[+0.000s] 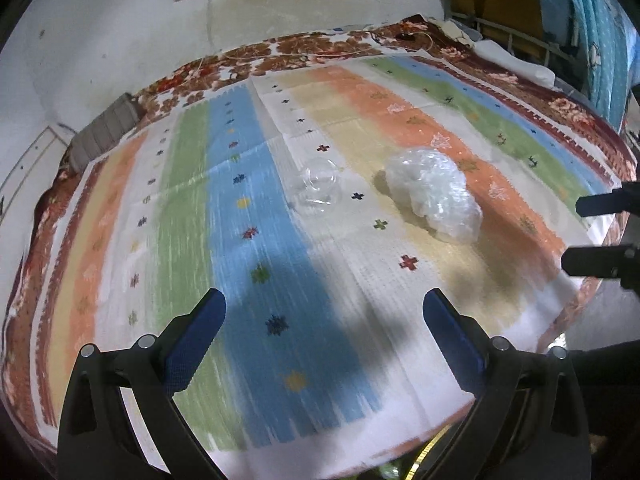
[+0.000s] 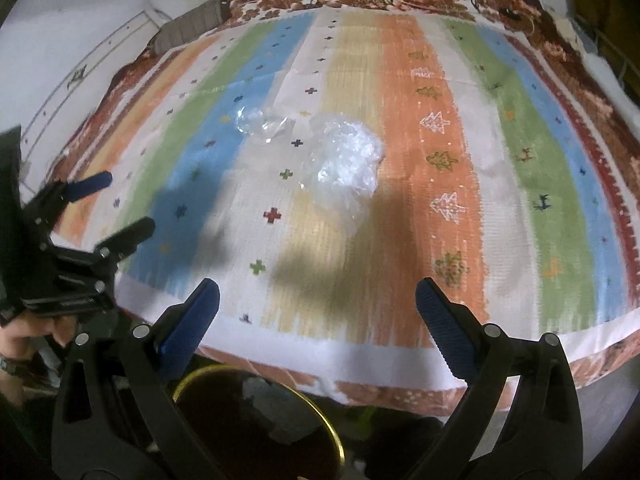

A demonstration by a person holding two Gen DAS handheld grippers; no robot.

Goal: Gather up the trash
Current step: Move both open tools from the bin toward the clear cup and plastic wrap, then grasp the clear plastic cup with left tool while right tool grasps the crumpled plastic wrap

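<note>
Both grippers are hanging over the near edge of a bed covered with a striped mat (image 1: 256, 208), neither one holding anything. In the left wrist view the left gripper (image 1: 324, 312) has its blue-padded fingers spread wide at the bottom of the frame, nothing between them. Same story in the right wrist view: the right gripper (image 2: 318, 300) sits at the bottom with its fingers well apart and empty.

The trash is out in the middle of the mat. There's a crumpled clear plastic bag (image 1: 434, 194) right of center in the left view, lying across the tan and orange stripes, and a smaller clear plastic cup (image 1: 318, 186) near it to the left, on the white stripe; the two aren't touching. In the right view they show up just above center, the cup at upper left of the bag.

At the bottom of the right view, below the mat's edge, there's a dark bin with a gold rim (image 2: 320, 412). A hand (image 2: 24, 332) at the left edge holds the left gripper's body.
</note>
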